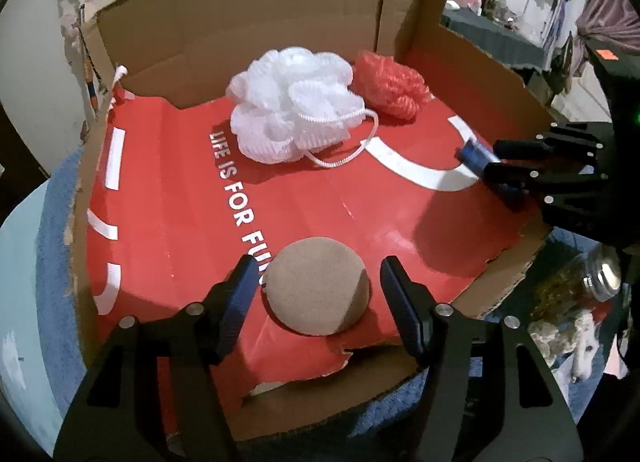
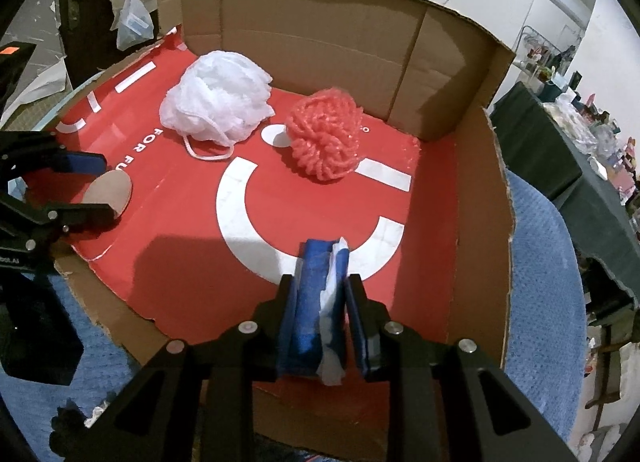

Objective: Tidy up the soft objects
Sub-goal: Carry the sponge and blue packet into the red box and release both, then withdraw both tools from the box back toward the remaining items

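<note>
Fingers of the left gripper [image 1: 320, 282] stand apart, flanking the tan round sponge [image 1: 317, 285] without pressing it; the right gripper [image 2: 322, 302] clamps a blue-and-white cloth [image 2: 320, 302] at six o'clock inside the cardboard box [image 2: 492, 166]. Risk: lifting away may snag and drag the sponge off the red liner [image 2: 180, 246].

Both cameras sit close above a cardboard box [image 1: 248, 26], each tilted steeply down along its own fingers toward the back wall at 12 o'clock. The left view looks from the box's near left, the right from its near right. Both share the red floor [image 2: 192, 230], white puff [image 1: 296, 102] and red puff [image 2: 326, 134].
</note>
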### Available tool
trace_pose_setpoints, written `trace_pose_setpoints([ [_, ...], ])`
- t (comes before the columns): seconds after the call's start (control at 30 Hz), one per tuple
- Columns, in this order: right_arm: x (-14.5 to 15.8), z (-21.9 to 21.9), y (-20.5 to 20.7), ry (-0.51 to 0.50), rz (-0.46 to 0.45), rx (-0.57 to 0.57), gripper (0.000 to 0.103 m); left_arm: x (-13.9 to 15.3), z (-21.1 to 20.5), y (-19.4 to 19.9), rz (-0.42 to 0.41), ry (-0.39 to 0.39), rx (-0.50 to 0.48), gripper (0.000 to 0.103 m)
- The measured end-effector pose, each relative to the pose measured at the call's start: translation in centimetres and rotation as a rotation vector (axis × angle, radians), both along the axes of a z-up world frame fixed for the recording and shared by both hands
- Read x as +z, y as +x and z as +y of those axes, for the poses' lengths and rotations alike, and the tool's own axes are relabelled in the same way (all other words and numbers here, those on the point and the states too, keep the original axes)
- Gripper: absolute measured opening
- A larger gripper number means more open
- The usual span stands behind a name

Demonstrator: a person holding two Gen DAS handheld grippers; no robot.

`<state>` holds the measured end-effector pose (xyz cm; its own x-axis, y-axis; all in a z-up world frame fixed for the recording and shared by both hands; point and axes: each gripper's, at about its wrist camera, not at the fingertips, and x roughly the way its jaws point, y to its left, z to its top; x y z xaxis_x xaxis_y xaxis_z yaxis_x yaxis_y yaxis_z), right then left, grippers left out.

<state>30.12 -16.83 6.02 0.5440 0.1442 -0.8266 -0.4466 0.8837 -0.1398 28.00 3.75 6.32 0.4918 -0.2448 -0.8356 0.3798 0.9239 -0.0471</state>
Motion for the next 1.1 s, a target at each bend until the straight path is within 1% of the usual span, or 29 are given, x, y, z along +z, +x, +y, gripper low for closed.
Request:
trace_pose_setpoints([
  [0.1,0.4,-0.2,-0.1,0.016,-0.003,-0.005,0.029,0.8,0.1,-0.6,-0.008,-0.021,0.006,0.064],
  [0.2,1.4,-0.3,-0.5,0.038,-0.023,-0.011,0.037,1.9,0.2,-1.5,-0.036,-0.03,0.009,0.068],
  [0.27,2.3,-0.5,-1.0,0.047,-0.044,-0.016,0.046,2.6,0.0,-2.0,-0.056,-0.041,0.013,0.069],
  [0.33,3.4,-0.8,-1.5,0.065,-0.062,-0.019,0.048,3.6,0.0,-2.9,-0.08,-0.06,0.018,0.07],
  [0.4,4.5,-1.1,-2.1,0.085,-0.081,-0.025,0.048,4.5,0.1,-3.8,-0.106,-0.074,0.023,0.076],
  [0.43,5.1,-1.3,-2.6,0.097,-0.092,-0.027,0.05,5.1,0.2,-4.5,-0.126,-0.079,0.027,0.077],
  [0.47,5.7,-1.5,-3.0,0.109,-0.1,-0.027,0.056,5.6,0.1,-5.0,-0.145,-0.084,0.029,0.078],
  [0.5,6.3,-1.6,-3.6,0.119,-0.116,-0.027,0.059,6.1,0.0,-5.7,-0.164,-0.091,0.031,0.08],
  [0.53,7.0,-1.8,-4.2,0.129,-0.134,-0.025,0.065,6.7,0.0,-6.4,-0.181,-0.098,0.032,0.081],
  [0.57,7.7,-1.9,-5.0,0.142,-0.154,-0.021,0.068,7.2,0.0,-7.1,-0.194,-0.105,0.035,0.083],
  [0.63,8.9,-2.0,-6.3,0.162,-0.18,-0.017,0.071,8.1,-0.2,-8.5,-0.226,-0.123,0.04,0.085],
  [0.67,9.5,-2.1,-7.1,0.173,-0.195,-0.015,0.075,8.5,-0.3,-9.2,-0.241,-0.13,0.04,0.086],
  [0.8,11.5,-2.2,-10.6,0.208,-0.263,-0.003,0.087,10.0,-0.7,-12.0,-0.308,-0.154,0.049,0.096],
  [0.87,12.1,-2.3,-12.2,0.225,-0.285,0.003,0.095,10.5,-0.8,-13.4,-0.341,-0.171,0.059,0.096],
  [1.03,13.0,-2.6,-16.6,0.267,-0.352,0.003,0.101,10.9,-1.1,-17.0,-0.402,-0.209,0.091,0.097],
  [1.1,13.1,-2.7,-18.1,0.277,-0.377,-0.004,0.103,10.9,-1.4,-18.3,-0.432,-0.198,0.106,0.097],
])
